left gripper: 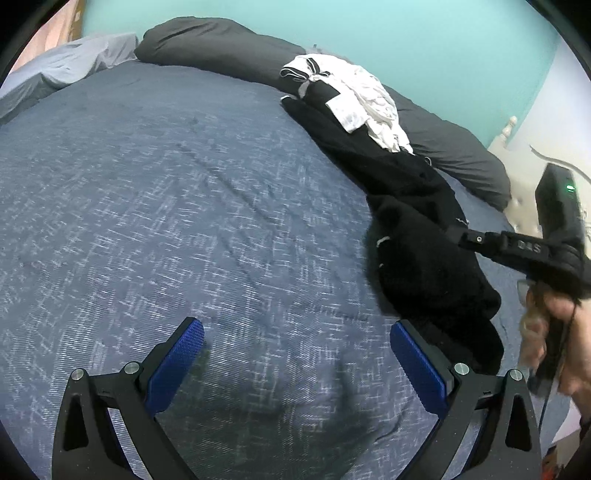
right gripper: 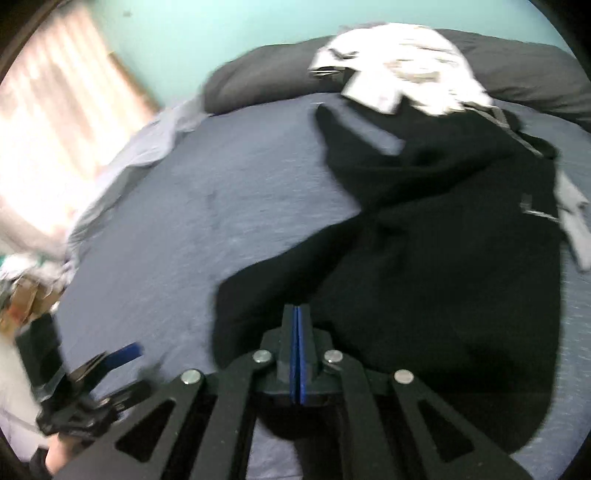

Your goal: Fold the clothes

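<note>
Left wrist view is looking down on a bed (left gripper: 184, 177) covered in a blue, white-flecked bedspread that is filling most of the frame, with a turquoise wall (left gripper: 369, 26) behind it. A long dark grey pillow (left gripper: 221, 48) is lying along the head of the bed, and a pale blue sheet (left gripper: 66, 62) is bunching up at the far left corner. The left gripper (left gripper: 297, 341) is hovering wide open above bare bedspread, holding nothing. A black garment (left gripper: 413, 206) is stretching from near the pillow down the right side of the bed, with white clothes (left gripper: 365, 96) heaped on its far end. At the right edge a hand (left gripper: 554, 332) is gripping the handle of the right gripper (right gripper: 297, 314), whose tips are sinking into the black fabric and hiding there. In the right wrist view its blue pads (right gripper: 297, 354) are pressing together, closed on a fold of the black garment, though no cloth is showing between them. That view is blurring badly: a bright window (right gripper: 55, 122) at upper left is washing out, and the clutter below it is too smeared to name.
</note>
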The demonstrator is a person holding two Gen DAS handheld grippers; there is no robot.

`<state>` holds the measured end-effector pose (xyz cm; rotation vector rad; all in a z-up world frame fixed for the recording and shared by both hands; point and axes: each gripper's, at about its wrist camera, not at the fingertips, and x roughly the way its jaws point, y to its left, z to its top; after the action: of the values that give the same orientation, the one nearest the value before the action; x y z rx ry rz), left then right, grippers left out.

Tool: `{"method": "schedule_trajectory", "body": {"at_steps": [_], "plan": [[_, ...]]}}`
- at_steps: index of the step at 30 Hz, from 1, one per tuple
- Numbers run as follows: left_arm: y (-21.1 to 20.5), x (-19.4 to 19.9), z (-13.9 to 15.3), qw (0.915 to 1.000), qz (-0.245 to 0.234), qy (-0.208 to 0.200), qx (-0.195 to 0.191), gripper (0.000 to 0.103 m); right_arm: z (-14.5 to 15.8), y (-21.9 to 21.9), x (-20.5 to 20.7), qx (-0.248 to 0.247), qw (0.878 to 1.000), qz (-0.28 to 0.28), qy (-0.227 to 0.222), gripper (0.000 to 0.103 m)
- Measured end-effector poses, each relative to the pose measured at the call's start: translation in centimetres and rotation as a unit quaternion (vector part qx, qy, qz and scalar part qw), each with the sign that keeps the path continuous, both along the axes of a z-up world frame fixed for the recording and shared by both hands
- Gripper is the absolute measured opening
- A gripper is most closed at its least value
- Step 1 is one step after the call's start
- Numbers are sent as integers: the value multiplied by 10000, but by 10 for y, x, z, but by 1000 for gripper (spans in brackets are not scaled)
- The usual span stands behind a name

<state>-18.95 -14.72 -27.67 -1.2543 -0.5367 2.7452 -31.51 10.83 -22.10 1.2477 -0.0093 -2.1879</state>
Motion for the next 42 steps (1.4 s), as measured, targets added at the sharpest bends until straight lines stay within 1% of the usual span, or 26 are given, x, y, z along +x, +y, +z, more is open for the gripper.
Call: {"method": "schedule_trajectory", "body": {"at_steps": [1, 2, 3, 6, 8, 10, 11, 12, 14, 19, 22, 25, 27, 29, 32, 36, 38, 40, 42], "plan": [[-1, 1, 1, 10000, 13, 12, -2, 103, -1, 1, -5, 211, 9997, -147, 51, 29], [-3, 1, 2, 10000, 30, 24, -1, 103, -2, 4, -11, 442, 9985, -295, 104, 45], [-3, 1, 2, 10000, 34, 31, 4, 103, -5, 3, -17, 663, 9967, -443, 140, 51], [-3, 1, 3, 10000, 25, 47, 3, 103, -21, 0, -34, 967, 9938, -556, -6, 53], [-1, 1, 3, 10000, 3, 52, -19, 103, -30, -7, -42, 1445, 9873, -661, 78, 53], [-1, 0, 3, 10000, -3, 41, -43, 103, -35, -9, -49, 1571, 9850, -695, 155, 50], [-2, 0, 2, 10000, 5, 29, -38, 103, -37, -11, -52, 1612, 9842, -708, 192, 29], [-2, -1, 1, 10000, 13, 18, -34, 103, -36, -10, -50, 1541, 9858, -644, 190, 9], [-4, -2, 0, 10000, 31, 0, -16, 103, -34, -10, -42, 1339, 9897, -476, 167, 3], [-3, -3, 1, 10000, 32, 10, 27, 103, -27, -8, -22, 831, 9965, -54, 108, 2], [-1, -2, 2, 10000, 27, 12, 41, 103, -11, -10, 8, 395, 9982, 429, 160, 2], [-2, -1, 3, 10000, 38, 27, 44, 103, 4, -18, 41, 85, 9953, 946, 173, 2], [-4, 0, 4, 10000, 68, 33, 61, 103, 9, -27, 64, -65, 9912, 1319, 93, 2], [-8, 0, 6, 9999, 129, 45, 76, 103, 8, -32, 83, -209, 9877, 1549, -70, 2], [-13, 1, 8, 9997, 203, 76, 93, 103, -2, -35, 95, -499, 9852, 1578, -454, 2], [-18, 0, 9, 9995, 258, 86, 127, 103, -15, -32, 110, -753, 9802, 1689, -714, 2], [-19, -1, 8, 9994, 268, 76, 183, 103, -18, -31, 113, -877, 9752, 1836, -875, 2], [-17, -2, 7, 9994, 253, 73, 202, 103, -12, -25, 116, -790, 9763, 1861, -770, 5], [-14, -4, 7, 9995, 228, 76, 203, 103, -1, -11, 113, -789, 9804, 1676, -669, 6]]}}
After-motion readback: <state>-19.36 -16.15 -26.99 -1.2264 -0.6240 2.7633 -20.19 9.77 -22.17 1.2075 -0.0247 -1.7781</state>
